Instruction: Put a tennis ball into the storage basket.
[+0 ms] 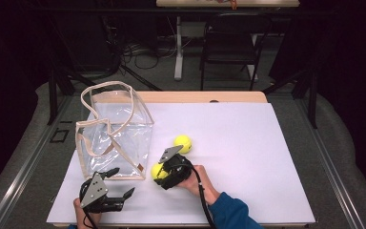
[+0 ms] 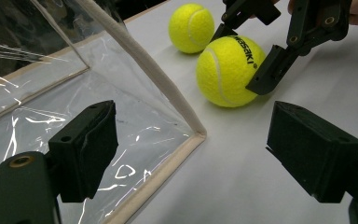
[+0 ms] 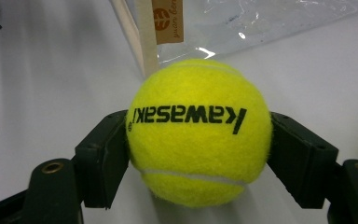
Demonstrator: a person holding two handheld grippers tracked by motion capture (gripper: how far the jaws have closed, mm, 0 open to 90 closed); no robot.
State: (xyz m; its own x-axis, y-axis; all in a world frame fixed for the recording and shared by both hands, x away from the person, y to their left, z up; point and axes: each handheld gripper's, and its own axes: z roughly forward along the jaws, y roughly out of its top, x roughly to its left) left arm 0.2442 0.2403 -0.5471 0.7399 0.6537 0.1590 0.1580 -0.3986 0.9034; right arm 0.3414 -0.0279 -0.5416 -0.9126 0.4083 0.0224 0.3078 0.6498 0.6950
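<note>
A yellow tennis ball (image 3: pixel 199 130) printed "Kawasaki" sits on the white table top, and my right gripper (image 3: pixel 199 156) is shut on it, one pad pressed to each side. From above, that held ball (image 1: pixel 157 170) lies just right of the clear bag (image 1: pixel 116 138), at my right gripper (image 1: pixel 164 175). A second tennis ball (image 1: pixel 183 142) rests free a little farther back. My left gripper (image 1: pixel 120 183) stands open near the front edge, below the bag. Its jaws (image 2: pixel 198 144) are wide apart with nothing between them, facing the bag's corner (image 2: pixel 186 126) and both balls (image 2: pixel 226 70).
The clear bag has beige trim and two upright handles (image 1: pixel 107 95), and a brown label (image 3: pixel 168 18) at its near corner. The white sheet (image 1: pixel 248 157) covers the table. A black chair (image 1: pixel 228 43) and cables stand beyond the far edge.
</note>
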